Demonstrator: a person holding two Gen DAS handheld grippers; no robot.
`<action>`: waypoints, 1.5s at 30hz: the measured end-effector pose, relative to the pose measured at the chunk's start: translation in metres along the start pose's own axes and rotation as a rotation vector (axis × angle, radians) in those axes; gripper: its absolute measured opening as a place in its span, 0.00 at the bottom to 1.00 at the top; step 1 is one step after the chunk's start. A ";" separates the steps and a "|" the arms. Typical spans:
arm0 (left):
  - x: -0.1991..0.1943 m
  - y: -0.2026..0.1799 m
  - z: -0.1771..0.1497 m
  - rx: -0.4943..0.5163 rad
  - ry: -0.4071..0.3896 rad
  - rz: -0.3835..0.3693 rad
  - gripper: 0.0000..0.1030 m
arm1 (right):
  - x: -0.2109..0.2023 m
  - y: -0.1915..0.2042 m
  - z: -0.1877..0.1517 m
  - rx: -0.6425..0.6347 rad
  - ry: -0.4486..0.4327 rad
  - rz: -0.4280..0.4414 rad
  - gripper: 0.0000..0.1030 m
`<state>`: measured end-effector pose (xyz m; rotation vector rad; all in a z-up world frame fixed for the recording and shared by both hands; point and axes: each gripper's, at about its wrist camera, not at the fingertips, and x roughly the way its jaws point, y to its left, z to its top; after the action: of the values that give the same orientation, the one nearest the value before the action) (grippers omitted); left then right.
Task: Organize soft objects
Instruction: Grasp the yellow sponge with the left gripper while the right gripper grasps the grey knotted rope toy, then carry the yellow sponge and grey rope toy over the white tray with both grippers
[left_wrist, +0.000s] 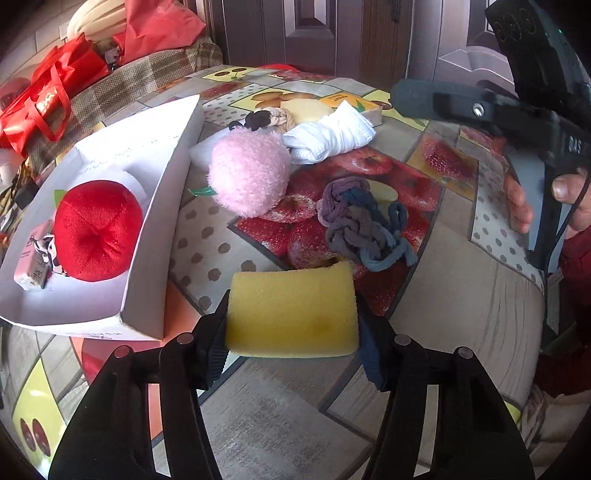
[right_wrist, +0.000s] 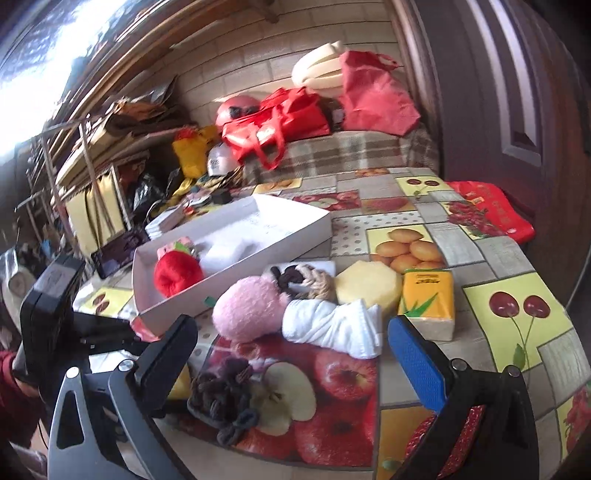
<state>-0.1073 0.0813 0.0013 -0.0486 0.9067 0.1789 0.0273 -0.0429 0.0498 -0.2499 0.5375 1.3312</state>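
My left gripper (left_wrist: 291, 332) is shut on a rectangular yellow sponge (left_wrist: 291, 317), its pads pressing the two short sides, just right of the white box (left_wrist: 147, 258). A red plush ball (left_wrist: 96, 230) lies inside that box. On the fruit-print tablecloth beyond lie a pink plush ball (left_wrist: 249, 175), a rolled white cloth (left_wrist: 328, 138) and a grey-purple braided rope (left_wrist: 364, 221). My right gripper (right_wrist: 291, 365) is open with nothing between its fingers, hovering above the braided rope (right_wrist: 221, 391) and facing the pink ball (right_wrist: 247, 314) and white cloth (right_wrist: 332, 326).
Behind the white cloth sit a round yellow sponge (right_wrist: 369, 282), a knotted rope toy (right_wrist: 314, 282) and an orange tissue pack (right_wrist: 428, 302). Red bags (right_wrist: 280, 122) rest on a plaid-covered seat past the table. A dark door (right_wrist: 498, 92) stands on the right.
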 end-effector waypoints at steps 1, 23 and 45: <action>-0.002 0.004 -0.003 -0.008 -0.001 0.011 0.57 | 0.003 0.010 -0.002 -0.052 0.024 0.019 1.00; -0.078 0.051 -0.026 -0.119 -0.448 0.314 0.57 | 0.020 0.049 0.006 -0.204 -0.030 0.042 0.27; -0.077 0.118 -0.019 -0.314 -0.563 0.448 0.57 | 0.034 0.041 0.018 -0.043 -0.178 -0.096 0.27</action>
<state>-0.1891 0.1844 0.0539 -0.0810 0.3092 0.7146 -0.0039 0.0037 0.0531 -0.1873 0.3433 1.2587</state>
